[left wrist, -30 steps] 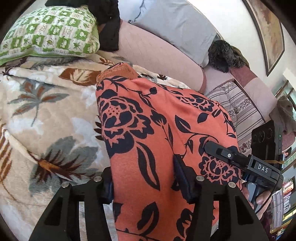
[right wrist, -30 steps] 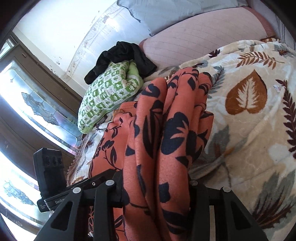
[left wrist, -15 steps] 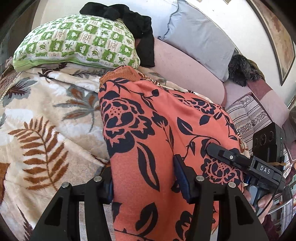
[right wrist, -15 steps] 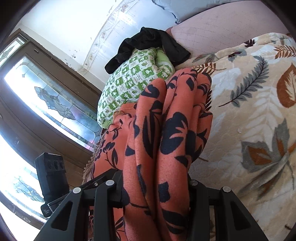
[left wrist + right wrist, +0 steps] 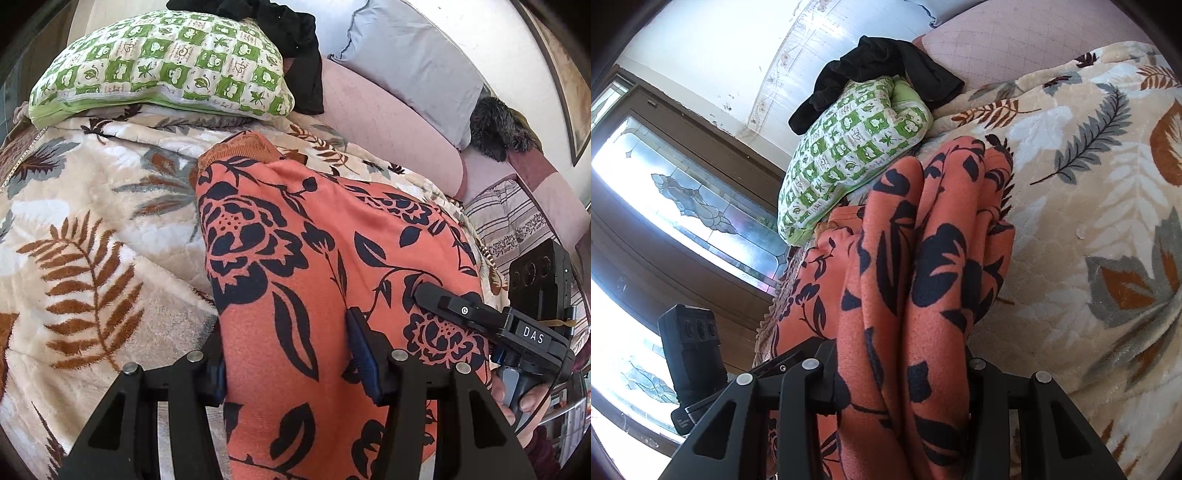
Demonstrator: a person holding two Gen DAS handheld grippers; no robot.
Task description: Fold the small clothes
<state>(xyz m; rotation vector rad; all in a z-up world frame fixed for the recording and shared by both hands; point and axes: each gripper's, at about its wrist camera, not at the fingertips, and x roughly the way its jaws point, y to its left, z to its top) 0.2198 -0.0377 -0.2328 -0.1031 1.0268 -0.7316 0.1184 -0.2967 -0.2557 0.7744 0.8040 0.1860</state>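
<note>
An orange garment with dark floral print (image 5: pixel 295 258) hangs stretched over the leaf-patterned blanket (image 5: pixel 92 240). My left gripper (image 5: pixel 291 365) is shut on a flat fold of its edge. To its right, the right gripper (image 5: pixel 476 321) holds the same cloth, with a hand on its grip. In the right wrist view my right gripper (image 5: pixel 901 376) is shut on a thick bunch of the garment (image 5: pixel 923 258), which falls in several vertical pleats. The left gripper's body (image 5: pixel 690 354) shows at the left. The garment's ribbed hem (image 5: pixel 243 147) lies on the blanket.
A green-and-white checked pillow (image 5: pixel 166 62) with a black cloth (image 5: pixel 295 37) on it lies at the head of the bed. A pink bolster (image 5: pixel 388 129) and a grey pillow (image 5: pixel 406 62) sit behind. A window (image 5: pixel 683 203) stands beyond the bed's edge.
Both grippers have carried the garment across the blanket toward the green pillow and slightly down. Their hold on the cloth is unchanged.
</note>
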